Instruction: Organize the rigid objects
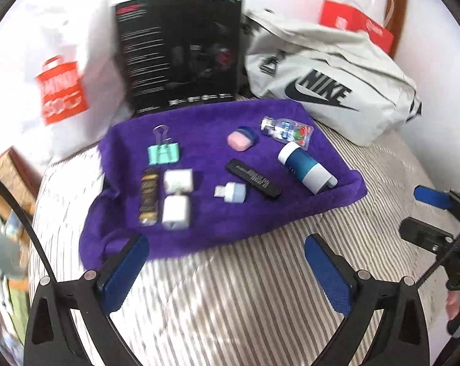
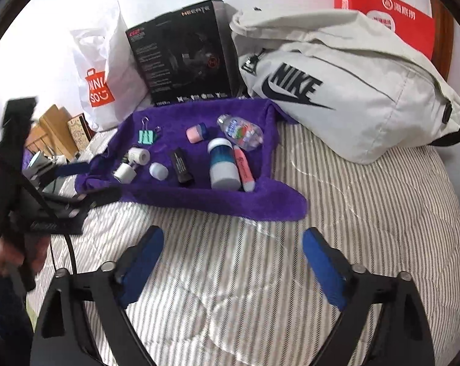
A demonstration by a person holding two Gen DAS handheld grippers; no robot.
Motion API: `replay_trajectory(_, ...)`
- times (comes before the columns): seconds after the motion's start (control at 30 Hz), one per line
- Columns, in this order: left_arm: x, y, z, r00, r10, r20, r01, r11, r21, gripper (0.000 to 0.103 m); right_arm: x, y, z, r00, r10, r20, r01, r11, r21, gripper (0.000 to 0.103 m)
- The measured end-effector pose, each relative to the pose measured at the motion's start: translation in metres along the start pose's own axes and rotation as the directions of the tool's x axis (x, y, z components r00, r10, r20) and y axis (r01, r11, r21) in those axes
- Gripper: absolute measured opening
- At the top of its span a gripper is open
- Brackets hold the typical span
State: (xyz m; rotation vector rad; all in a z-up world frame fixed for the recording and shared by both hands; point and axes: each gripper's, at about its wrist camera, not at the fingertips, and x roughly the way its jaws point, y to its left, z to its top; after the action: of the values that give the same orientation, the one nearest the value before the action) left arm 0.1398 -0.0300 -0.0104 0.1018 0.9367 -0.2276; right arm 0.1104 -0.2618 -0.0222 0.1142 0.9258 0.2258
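Left wrist fisheye: looked onto a striped bed (image 1: 260,289), a grey Nike bag (image 1: 330,82) and a black box (image 1: 181,55) at its back. Held a purple towel (image 1: 199,228) in front of those, carrying the rigid objects: blue-and-white bottle (image 1: 304,166), black tube (image 1: 254,180), mint binder clip (image 1: 163,152), two white cubes (image 1: 176,196) touching, pink-and-blue case (image 1: 241,138). Right wrist fisheye: added a pink highlighter (image 2: 243,167) just beside the bottle. Hovered over bare bedding near the towel's front edge: left gripper (image 1: 223,271) and right gripper (image 2: 233,265), fingers of both spread wide, gripping nothing.
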Motion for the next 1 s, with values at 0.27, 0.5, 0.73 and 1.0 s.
replay_trajectory(0.27,-0.03,0.018,-0.028,0.996,0.078,0.047,-0.07,0.986,-0.15,0.103,0.002,0.022,0.002,1.0,-0.01,-0.016,0.011,1.0,0.017,0.103)
replay_trajectory(0.5,-0.042,0.027,-0.049,0.988,0.146,0.058,-0.132,0.97,-0.204,0.103,-0.013,0.034,-0.005,0.999,-0.041,-0.019,0.041,0.999,0.007,0.103)
replay_trajectory(0.73,-0.05,0.023,-0.063,0.985,0.157,0.068,-0.14,0.969,-0.205,0.103,-0.026,0.04,-0.016,0.997,-0.081,-0.013,0.081,0.997,-0.001,0.103)
replay_trajectory(1.0,-0.058,0.017,-0.069,0.984,0.158,0.077,-0.14,0.971,-0.195,0.103,-0.029,0.038,-0.028,0.994,-0.106,-0.03,0.107,0.994,0.002,0.103)
